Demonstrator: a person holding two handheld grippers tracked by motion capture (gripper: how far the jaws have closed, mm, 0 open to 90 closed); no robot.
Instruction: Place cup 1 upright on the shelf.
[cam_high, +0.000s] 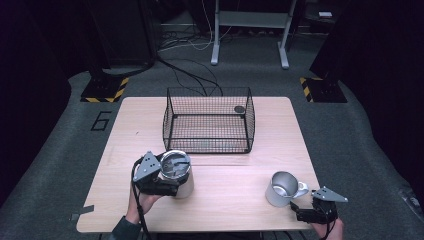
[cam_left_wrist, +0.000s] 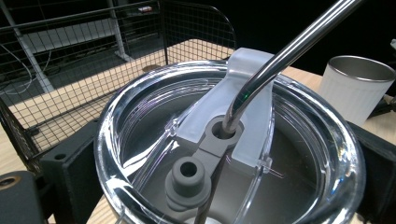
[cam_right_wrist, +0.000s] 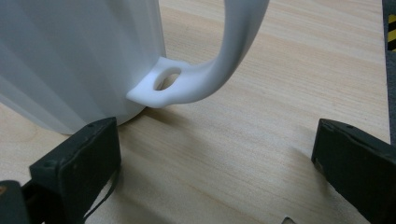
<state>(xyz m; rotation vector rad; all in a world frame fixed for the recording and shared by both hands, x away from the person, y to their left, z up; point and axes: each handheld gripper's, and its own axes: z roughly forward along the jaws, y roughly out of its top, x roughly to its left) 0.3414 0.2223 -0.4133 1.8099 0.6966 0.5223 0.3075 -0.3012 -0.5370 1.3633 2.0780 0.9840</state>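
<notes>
A dark room, with a wooden table (cam_high: 225, 175) and a wire basket (cam_high: 208, 120) at its far side, holding no cup yet. On the left, the left gripper (cam_high: 167, 182) is clamped around a steel tumbler (cam_high: 176, 172) with clear lid and metal straw (cam_left_wrist: 280, 56). On the right, the right gripper (cam_right_wrist: 215, 163) stands wide open just beside the handle of the white ribbed mug (cam_high: 282, 189), not grasped.

The left claw (cam_high: 167, 181) sits at about 7 o'clock in the high view, its jaws spread wide around something. The right claw (cam_high: 305, 206) lies low at 5 o'clock, jaws parted and empty, pointing toward 10 o'clock.
</notes>
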